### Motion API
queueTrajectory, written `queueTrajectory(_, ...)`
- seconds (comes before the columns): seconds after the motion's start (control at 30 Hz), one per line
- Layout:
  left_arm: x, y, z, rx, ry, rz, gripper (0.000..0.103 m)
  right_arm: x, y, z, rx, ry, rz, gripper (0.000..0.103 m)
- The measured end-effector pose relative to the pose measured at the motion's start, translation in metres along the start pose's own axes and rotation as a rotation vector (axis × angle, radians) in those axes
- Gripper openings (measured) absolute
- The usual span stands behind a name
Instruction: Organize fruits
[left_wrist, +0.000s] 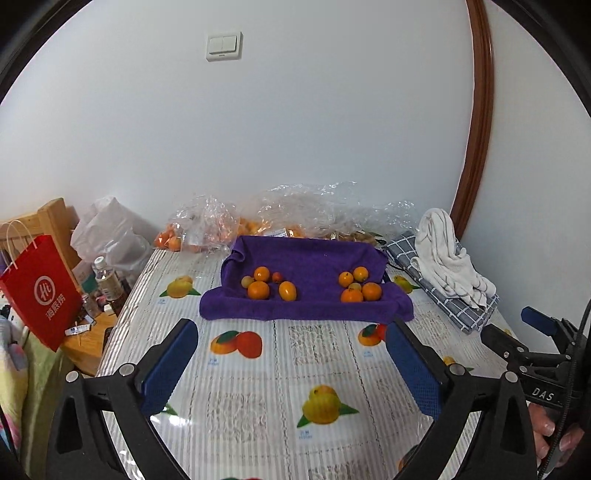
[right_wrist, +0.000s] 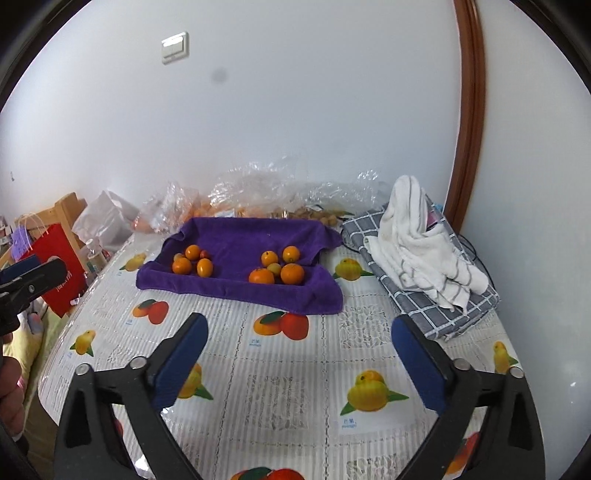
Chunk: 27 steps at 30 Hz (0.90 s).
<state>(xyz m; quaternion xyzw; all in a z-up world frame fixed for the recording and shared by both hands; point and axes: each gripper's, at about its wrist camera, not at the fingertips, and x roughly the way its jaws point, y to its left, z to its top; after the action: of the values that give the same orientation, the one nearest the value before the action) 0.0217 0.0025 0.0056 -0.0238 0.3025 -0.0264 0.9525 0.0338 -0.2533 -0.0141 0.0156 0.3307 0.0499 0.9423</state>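
Both the left gripper and right gripper hang over the table, jaws wide and empty. Fruit sits in two clusters on the purple towel. Recommended: approach low, close gently on one fruit only. Fruits small, round, mostly orange, apt to roll.

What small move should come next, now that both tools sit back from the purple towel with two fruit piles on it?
Probably none beyond parking. The left tool and right tool are open and empty over the fruit-print tablecloth, and the purple towel already holds a left pile and a right pile, apart from each other. If anything, move in for a closer check.
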Motion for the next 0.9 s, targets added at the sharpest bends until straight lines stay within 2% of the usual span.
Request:
queueTrajectory(0.33,-0.026,-0.008,-0.014,0.012,-0.037,0.008,0.102,-0.029,-0.003,-0.010,0.014,-0.025,-0.022,0.103)
queueTrajectory(0.9,-0.030,-0.012,-0.017,0.023,-0.039,0.010,0.102,-0.030,-0.008,-0.015,0.015,-0.020,-0.037,0.103)
